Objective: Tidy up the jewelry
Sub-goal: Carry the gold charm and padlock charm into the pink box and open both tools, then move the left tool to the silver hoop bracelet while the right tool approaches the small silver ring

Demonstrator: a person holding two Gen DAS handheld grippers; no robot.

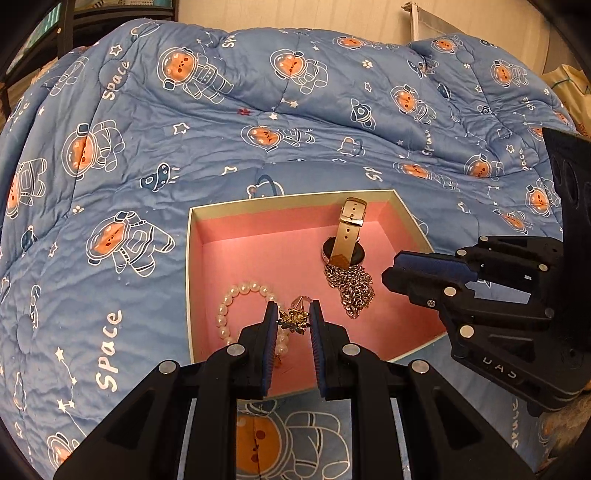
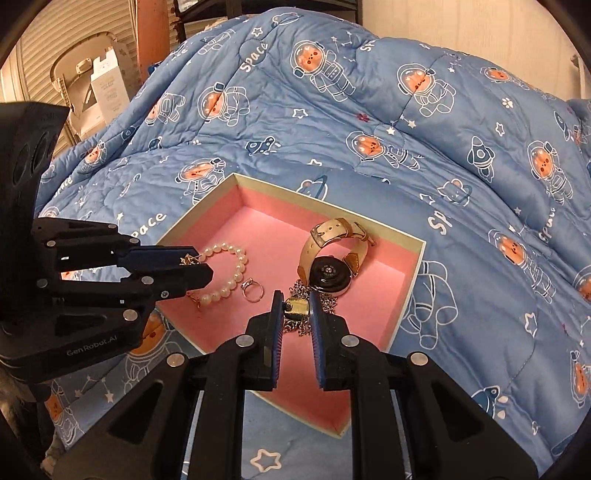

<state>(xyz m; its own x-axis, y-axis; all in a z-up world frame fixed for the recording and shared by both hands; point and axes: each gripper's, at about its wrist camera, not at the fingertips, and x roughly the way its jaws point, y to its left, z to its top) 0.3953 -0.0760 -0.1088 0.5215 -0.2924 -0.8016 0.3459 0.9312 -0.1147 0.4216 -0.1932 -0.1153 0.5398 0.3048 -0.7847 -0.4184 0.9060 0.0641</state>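
Blue quilt (image 1: 258, 140), pink box (image 1: 258, 251), brooch (image 1: 293, 320) between left hand-held gripper (image 1: 293, 314) fingers

A blue quilt (image 1: 280, 122) printed with astronaut bears and the word "Space" covers the bed, rumpled into folds; behind it stands a plain cream wall (image 2: 480, 29); at the left a dark shelf frame (image 1: 66, 33), a white folding chair (image 2: 74, 85) and a slatted shutter (image 2: 74, 26)

Pearl bracelet (image 2: 225, 273), ring (image 2: 252, 288), watch (image 2: 332, 258), chain (image 1: 351, 291) inside pink-lined box (image 2: 258, 206)

Pearl bracelet (image 1: 236, 310) partly behind left gripper (image 1: 293, 321); chain (image 2: 314, 314) partly hidden.
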